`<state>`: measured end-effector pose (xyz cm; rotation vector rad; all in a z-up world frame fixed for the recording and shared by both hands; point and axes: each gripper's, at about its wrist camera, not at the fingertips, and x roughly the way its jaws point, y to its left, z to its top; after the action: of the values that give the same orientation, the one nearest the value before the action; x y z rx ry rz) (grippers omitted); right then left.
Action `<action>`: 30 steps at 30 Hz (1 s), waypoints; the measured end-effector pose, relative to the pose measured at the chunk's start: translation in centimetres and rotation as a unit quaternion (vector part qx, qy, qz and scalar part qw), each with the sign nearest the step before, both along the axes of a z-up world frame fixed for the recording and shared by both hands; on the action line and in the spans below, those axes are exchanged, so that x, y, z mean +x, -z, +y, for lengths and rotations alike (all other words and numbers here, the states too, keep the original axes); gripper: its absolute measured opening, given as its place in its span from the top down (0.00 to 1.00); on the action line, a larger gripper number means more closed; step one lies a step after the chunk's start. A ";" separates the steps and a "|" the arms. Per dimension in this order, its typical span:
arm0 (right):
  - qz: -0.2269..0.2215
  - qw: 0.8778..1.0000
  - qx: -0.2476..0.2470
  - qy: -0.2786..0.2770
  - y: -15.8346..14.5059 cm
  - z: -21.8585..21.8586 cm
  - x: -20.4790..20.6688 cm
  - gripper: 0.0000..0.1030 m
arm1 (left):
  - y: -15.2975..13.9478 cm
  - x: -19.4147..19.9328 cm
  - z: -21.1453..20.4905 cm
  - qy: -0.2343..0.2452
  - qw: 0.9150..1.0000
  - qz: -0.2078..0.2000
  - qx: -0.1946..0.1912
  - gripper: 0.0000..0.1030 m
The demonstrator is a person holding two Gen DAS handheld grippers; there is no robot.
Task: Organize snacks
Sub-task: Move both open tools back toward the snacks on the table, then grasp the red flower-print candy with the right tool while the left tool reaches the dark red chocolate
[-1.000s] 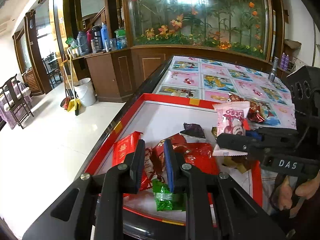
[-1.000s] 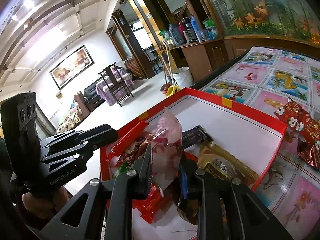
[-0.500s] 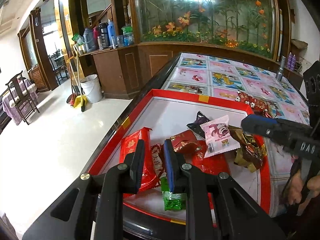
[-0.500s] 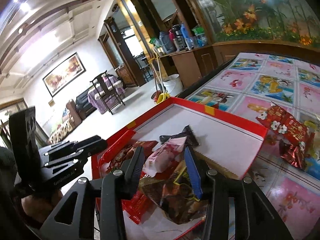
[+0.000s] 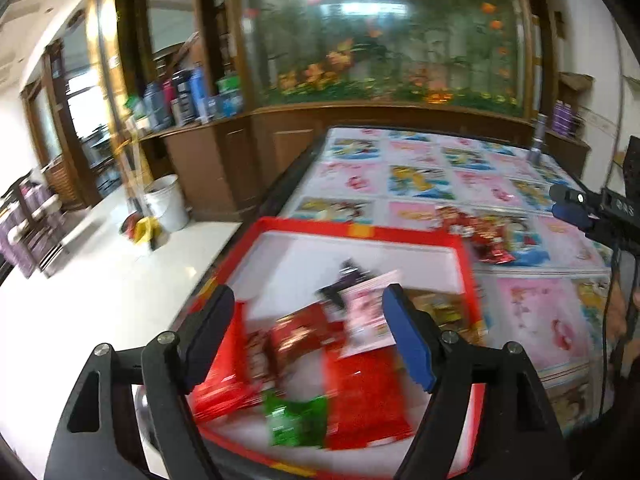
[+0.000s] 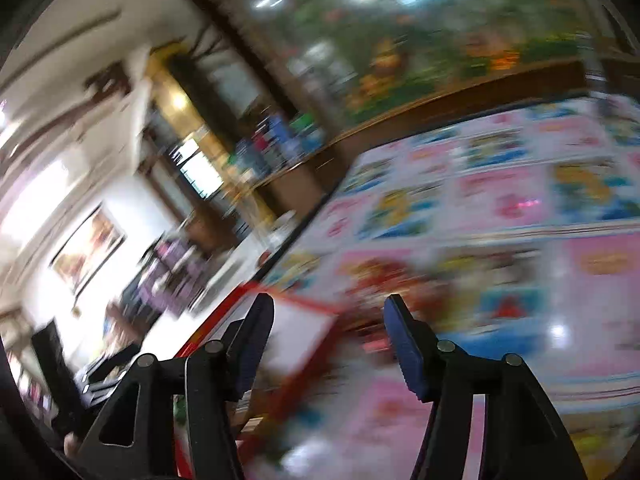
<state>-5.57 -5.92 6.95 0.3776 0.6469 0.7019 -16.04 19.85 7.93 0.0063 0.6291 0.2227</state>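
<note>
The pink-and-white foil snack packet [image 5: 366, 314] is seen lying inside the shallow red-rimmed white tray [image 5: 360, 232], propped on a heap of red foil packets [image 5: 362, 388] beside a small green wrapper [image 5: 294, 420], so the sorted snacks are judged to be gathered in one place near the counter edge. A second before, this packet was pinched in the right tool [image 6: 328, 340]; now that tool is spread wide and empty, swung blurrily toward the loose red flowered packets [image 5: 476, 232] left on the counter's cartoon-printed cloth [image 5: 540, 320]. The left tool [image 5: 306, 334], nearly closed earlier, is now parted wide above the heap, holding nothing.
</note>
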 end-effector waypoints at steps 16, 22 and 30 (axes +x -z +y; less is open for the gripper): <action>0.035 0.995 -0.019 0.086 0.7 -9.2 3.9 0.32 | 1.6 3.6 -6.7 0.079 0.996 0.045 0.003 0.20; 0.046 0.988 -0.145 0.001 1.9 2.3 6.6 0.33 | 2.0 2.8 -5.3 0.075 0.996 0.054 -0.009 0.20; 0.010 0.961 -0.273 -0.035 4.2 9.4 9.1 0.33 | 2.7 2.8 -4.7 0.077 0.994 0.069 -0.019 0.20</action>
<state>3.55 3.49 2.70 -0.1492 0.8455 0.5590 -13.27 15.18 5.19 0.0347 0.7662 0.0606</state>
